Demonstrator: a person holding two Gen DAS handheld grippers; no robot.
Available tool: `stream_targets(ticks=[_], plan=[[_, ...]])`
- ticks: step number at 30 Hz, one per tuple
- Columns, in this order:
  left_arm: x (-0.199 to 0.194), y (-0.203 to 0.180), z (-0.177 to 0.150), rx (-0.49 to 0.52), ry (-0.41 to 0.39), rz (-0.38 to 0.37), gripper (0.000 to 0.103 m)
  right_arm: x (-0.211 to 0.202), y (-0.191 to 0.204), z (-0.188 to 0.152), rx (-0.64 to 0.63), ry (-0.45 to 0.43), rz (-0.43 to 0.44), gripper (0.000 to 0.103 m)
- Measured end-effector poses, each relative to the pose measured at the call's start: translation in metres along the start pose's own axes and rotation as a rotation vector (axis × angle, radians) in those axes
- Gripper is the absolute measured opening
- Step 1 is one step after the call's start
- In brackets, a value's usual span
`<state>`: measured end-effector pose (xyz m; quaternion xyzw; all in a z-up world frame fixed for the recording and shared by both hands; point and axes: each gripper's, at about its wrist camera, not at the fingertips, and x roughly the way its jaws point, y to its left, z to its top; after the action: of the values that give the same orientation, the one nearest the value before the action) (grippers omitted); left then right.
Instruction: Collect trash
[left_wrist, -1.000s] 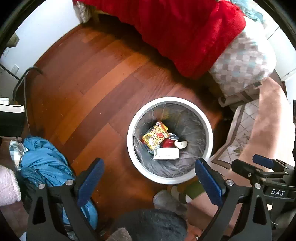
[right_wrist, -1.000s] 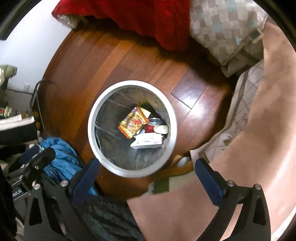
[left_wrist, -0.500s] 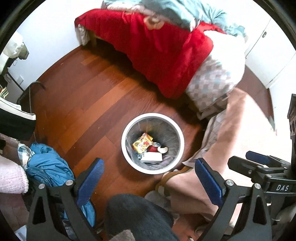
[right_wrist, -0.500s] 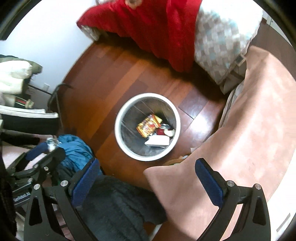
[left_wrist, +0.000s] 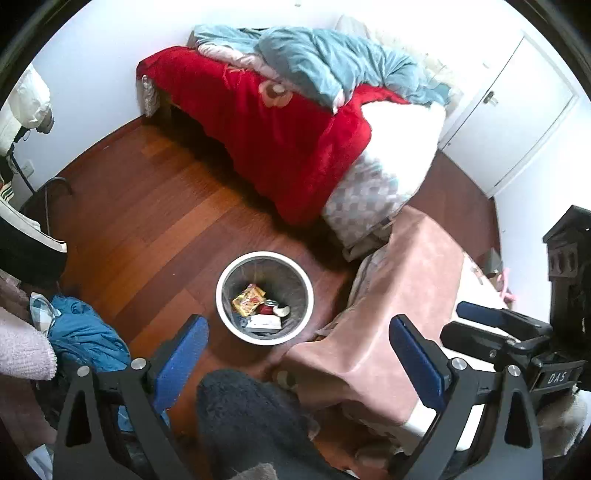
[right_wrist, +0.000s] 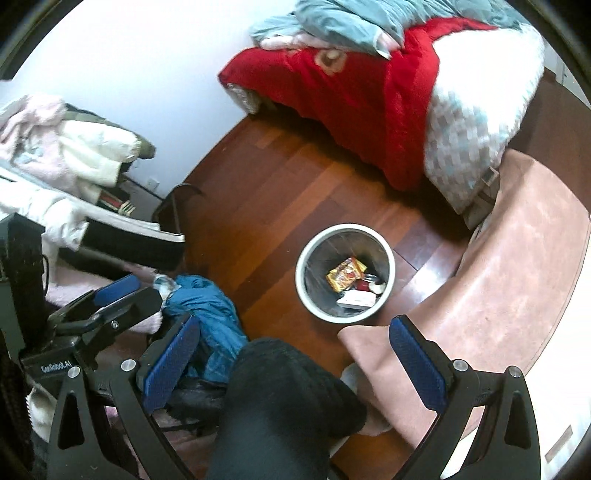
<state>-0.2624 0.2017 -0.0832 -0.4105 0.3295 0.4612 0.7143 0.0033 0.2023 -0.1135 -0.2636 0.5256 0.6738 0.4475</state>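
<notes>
Change: both grippers have risen well above the bin — it looks smaller now.
Left gripper (left_wrist: 295, 362): jaws spread wide, nothing between them.
Right gripper (right_wrist: 291, 363): likewise spread, nothing held.
Bin (left_wrist: 224, 284): on the wood floor (left_wrist: 140, 229) by the bed (left_wrist: 266, 122).
Trash: yellow wrapper (left_wrist: 248, 300) and white box (left_wrist: 264, 324) lie inside.

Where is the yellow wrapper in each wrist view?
Left wrist: yellow wrapper just below centre, inside the bin, in its left half.
Right wrist: yellow wrapper right of centre, inside the bin, near its middle.
Shared landmark: the red blanket hanging off the bed, above the bin in both views.
</notes>
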Motion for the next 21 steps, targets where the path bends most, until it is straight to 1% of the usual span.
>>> stream_targets(ticks=[5,9,14,20,21], plan=[[-0.021,-0.005,-0.003,0.001,-0.021,-0.022,0.100,-0.026,0.019,-0.005,-0.034,-0.002,0.047,0.103],[-0.031,-0.005,-0.007,-0.010,-0.037,-0.038,0.100,-0.041,0.029,-0.010,-0.065,-0.009,0.050,0.103],[-0.039,-0.004,-0.010,-0.010,-0.045,-0.042,0.100,-0.048,0.034,-0.012,-0.082,-0.015,0.050,0.103],[-0.042,-0.008,-0.012,-0.009,-0.055,-0.035,0.100,-0.047,0.035,-0.011,-0.088,-0.007,0.045,0.103],[-0.043,-0.008,-0.012,-0.007,-0.056,-0.032,0.102,-0.047,0.035,-0.011,-0.089,-0.004,0.044,0.103]])
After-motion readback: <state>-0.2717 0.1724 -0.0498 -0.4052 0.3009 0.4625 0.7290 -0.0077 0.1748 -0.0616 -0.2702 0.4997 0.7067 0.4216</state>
